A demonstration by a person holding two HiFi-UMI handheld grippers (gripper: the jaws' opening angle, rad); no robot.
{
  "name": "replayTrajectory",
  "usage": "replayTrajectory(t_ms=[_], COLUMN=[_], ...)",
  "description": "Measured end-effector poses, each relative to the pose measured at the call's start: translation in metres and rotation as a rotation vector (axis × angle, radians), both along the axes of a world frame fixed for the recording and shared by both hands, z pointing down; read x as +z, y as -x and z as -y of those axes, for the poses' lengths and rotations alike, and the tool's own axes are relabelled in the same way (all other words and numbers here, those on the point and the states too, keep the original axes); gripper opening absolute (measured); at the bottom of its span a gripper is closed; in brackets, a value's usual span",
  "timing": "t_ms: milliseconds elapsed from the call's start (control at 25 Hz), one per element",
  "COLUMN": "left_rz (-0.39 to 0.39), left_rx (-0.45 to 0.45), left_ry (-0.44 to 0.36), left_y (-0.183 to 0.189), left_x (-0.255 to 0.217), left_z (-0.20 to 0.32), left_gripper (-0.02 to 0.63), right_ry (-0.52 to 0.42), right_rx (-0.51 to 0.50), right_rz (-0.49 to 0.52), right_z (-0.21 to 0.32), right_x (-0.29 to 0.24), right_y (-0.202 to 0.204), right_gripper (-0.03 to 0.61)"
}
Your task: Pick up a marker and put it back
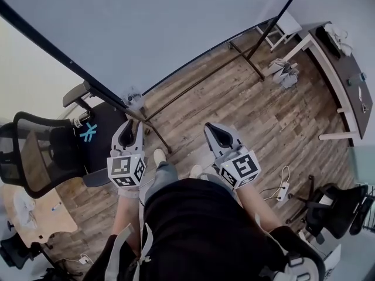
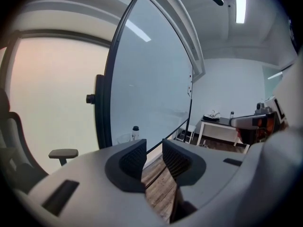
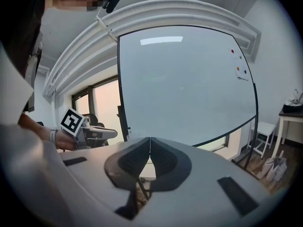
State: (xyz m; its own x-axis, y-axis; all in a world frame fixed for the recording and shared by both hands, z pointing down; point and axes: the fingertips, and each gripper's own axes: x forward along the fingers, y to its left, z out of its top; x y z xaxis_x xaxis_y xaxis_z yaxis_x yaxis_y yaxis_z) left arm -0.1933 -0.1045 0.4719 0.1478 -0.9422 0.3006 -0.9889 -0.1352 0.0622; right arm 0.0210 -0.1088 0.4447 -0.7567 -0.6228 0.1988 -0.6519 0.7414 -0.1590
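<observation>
Left gripper [image 1: 130, 127] slightly parted and empty, right gripper [image 1: 218, 132] pressed closed on nothing, as I face the whiteboard [image 1: 146, 28]. The pickup hasn't begun. I judge the marker lies among the small items [image 1: 133, 100] at the board's foot, too blurred to confirm. Next I reach there.

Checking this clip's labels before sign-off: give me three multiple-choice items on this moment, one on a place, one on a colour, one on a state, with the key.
1. Where does the whiteboard stand?
A. Ahead of the person.
B. Behind the person.
C. Lying down flat.

2. What colour is its frame?
A. Red.
B. Black.
C. Yellow.

3. How do the left hand-held gripper's jaws stand?
A. Shut on a marker.
B. Together, empty.
C. Apart, empty.

1 A: both gripper views face it.
2 B: a black edge rims the board.
3 C: the floor shows through the gap.
</observation>
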Motion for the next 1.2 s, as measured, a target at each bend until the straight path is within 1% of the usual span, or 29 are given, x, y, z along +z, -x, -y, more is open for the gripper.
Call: replayTrajectory(t_ms=[280, 400, 720, 920, 1200], left_rz=[0.021, 0.029, 0.041, 0.055, 0.094], left_rx=[0.028, 0.044, 0.129, 0.179, 0.21], left_ry=[0.013, 0.015, 0.029, 0.031, 0.045], left_y=[0.026, 0.035, 0.038, 0.033, 0.031], left_x=[0.012, 0.017, 0.028, 0.032, 0.038], left_z=[0.029, 0.039, 0.06, 0.07, 0.076], left_gripper=[0.109, 0.109, 0.109, 0.109, 0.109], right_ry=[0.015, 0.019, 0.015, 0.02, 0.024], right_rx=[0.043, 0.073, 0.14, 0.173, 0.194], right_rz=[-0.013, -0.018, -0.041, -0.055, -0.066], right_z=[0.013, 0.019, 0.027, 0.029, 0.027], right_x=[0.003, 0.004, 0.005, 0.003, 0.005], right_y=[0.032, 0.039, 0.047, 0.047, 0.051], right_gripper=[0.014, 0.014, 0.014, 0.014, 0.014])
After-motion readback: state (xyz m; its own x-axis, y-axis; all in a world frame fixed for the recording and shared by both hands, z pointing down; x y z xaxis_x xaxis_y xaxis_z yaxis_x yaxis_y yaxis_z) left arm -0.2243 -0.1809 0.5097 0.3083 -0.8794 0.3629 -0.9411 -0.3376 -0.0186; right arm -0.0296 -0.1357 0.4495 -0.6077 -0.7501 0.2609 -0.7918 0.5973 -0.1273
